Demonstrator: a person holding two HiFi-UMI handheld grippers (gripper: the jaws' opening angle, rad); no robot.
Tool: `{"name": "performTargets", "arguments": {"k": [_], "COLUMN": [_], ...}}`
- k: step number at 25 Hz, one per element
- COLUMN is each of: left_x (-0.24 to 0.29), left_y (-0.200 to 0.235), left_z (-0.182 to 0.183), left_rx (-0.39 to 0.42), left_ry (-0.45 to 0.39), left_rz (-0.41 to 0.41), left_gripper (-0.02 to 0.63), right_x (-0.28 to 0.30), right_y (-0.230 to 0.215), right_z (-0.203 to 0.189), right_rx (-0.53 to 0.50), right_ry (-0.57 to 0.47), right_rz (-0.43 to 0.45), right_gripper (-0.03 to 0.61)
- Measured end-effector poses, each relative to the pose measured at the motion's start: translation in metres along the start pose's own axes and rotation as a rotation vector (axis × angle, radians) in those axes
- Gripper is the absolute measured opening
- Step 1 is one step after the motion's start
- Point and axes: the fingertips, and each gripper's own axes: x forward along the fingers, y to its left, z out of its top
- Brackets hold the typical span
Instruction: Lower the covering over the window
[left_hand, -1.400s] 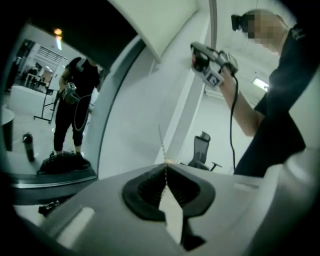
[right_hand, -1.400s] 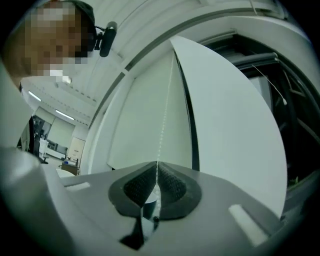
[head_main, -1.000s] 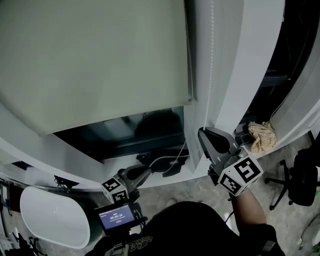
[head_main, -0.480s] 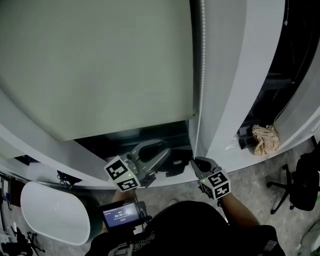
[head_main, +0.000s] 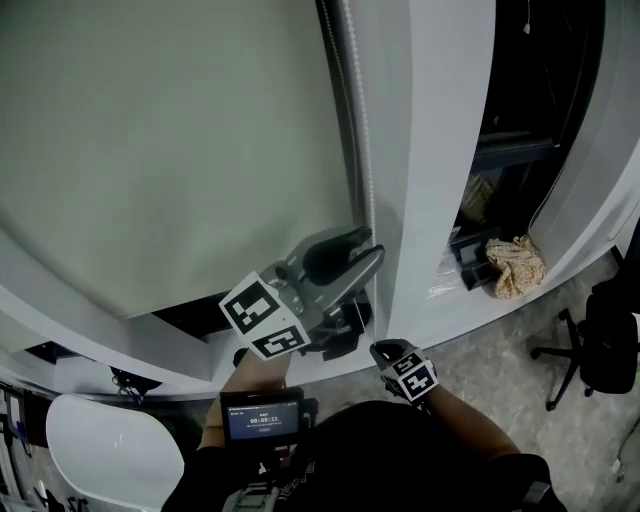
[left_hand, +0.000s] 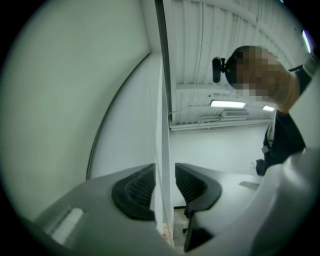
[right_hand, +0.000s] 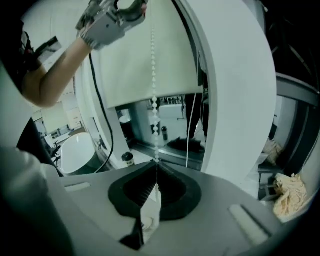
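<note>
Blind (head_main: 170, 140) down over most of the window. Its bottom edge hangs just above the sill, with 1 narrow dark strip of glass (head_main: 190, 316) uncovered beneath it. Chain (head_main: 362, 150) runs down the blind's right edge, beside the white pillar (head_main: 435, 150).

Left gripper (head_main: 370, 244): raised in front of the blind's lower right corner, forearm coming up from below, nose angled up and to the right toward the chain, marker cube facing the head camera. Its jaws have just been opening. In the left gripper view the 2 pads (left_hand: 137, 192) stand apart with the chain passing between them, and a gap shows on the right-hand side, so no pinch.

Right gripper (head_main: 379, 348): low, near the sill and below the left one, nose tilted downward, wrist bent in close to the body. In the right gripper view its jaws are pressed together on the chain, whose beads rise straight up from the tips.

Right of the pillar: cloth (head_main: 515, 266) on the ledge, chair (head_main: 600, 340) on the floor.
</note>
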Motion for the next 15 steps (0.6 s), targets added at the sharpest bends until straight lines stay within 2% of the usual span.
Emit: {"name": "performTargets", "arguments": {"k": [3,6,8,9,12,15], "left_x": [0.012,0.015,0.014,0.014,0.014,0.009], "left_y": [0.007,0.004,0.005,0.005,0.007,0.017], "left_z": [0.01,0.023,0.033,0.035,0.033,0.009], "left_rx": [0.007,0.039,0.032,0.015,0.0,0.056], "left_ry": [-0.017,-0.055,-0.083,-0.084,-0.057,0.04], "left_rz": [0.015,0.01,0.013,0.007,0.014,0.082], "left_gripper": [0.12,0.132,0.027,0.021,0.008,0.003], "right_x": [0.007,0.004,0.002,0.002,0.003,0.003], "right_y": [0.012,0.008,0.003,0.003,0.008,0.004], "right_z": [-0.056,-0.073,-0.071,-0.07,-0.071,-0.093], "right_rx": [0.01,0.084,0.086,0.085,0.091,0.12], "right_ry": [0.142,0.143,0.132,0.129,0.135,0.235], "right_rz": [0.041,0.031,0.017,0.016,0.031,0.036], "right_gripper": [0.011,0.011,0.011,0.011,0.011,0.012]}}
